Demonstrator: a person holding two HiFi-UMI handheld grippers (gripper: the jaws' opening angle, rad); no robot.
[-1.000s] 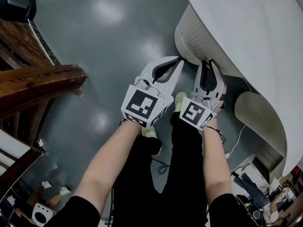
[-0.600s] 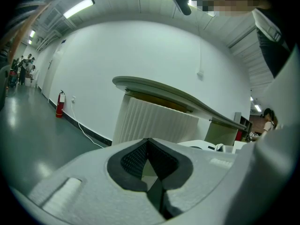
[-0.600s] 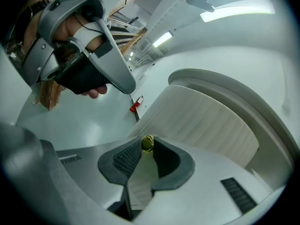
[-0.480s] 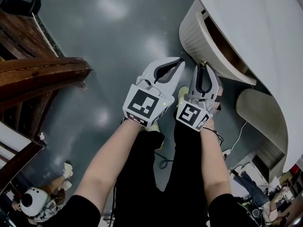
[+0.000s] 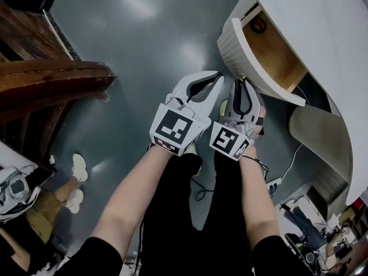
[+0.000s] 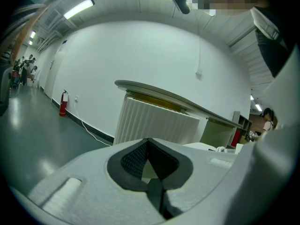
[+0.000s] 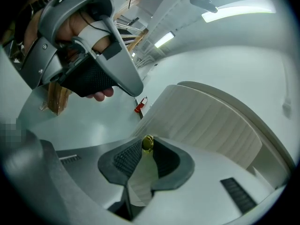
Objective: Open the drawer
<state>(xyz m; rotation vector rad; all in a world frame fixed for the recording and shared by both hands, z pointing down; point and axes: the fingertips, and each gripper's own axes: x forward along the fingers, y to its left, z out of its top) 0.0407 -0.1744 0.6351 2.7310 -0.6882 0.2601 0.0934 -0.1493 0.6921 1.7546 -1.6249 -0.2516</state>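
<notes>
A white drawer with a ribbed, curved front (image 5: 238,48) (image 7: 206,121) stands pulled out from under the white desk top (image 5: 322,33), and its wooden inside (image 5: 279,56) shows. My right gripper (image 5: 242,83) (image 7: 147,145) has its jaw tips round the small gold knob (image 5: 242,79) (image 7: 147,143) on the drawer front. Its jaws are closing, with the knob pinched between them. My left gripper (image 5: 217,75) (image 6: 148,140) hangs just left of it, shut and empty, a little short of the drawer front (image 6: 150,123).
Dark wooden furniture (image 5: 52,91) lines the left side. A seated person's legs and shoes (image 5: 75,168) show at the bottom left. A second ribbed panel (image 5: 322,142), a cable and power strip (image 5: 275,184) lie on the right. A small round object (image 5: 259,23) sits inside the drawer.
The drawer has slid out from under the desk top, showing more and more of its wooden inside. Both grippers have drawn back toward me, the right one staying on the knob.
</notes>
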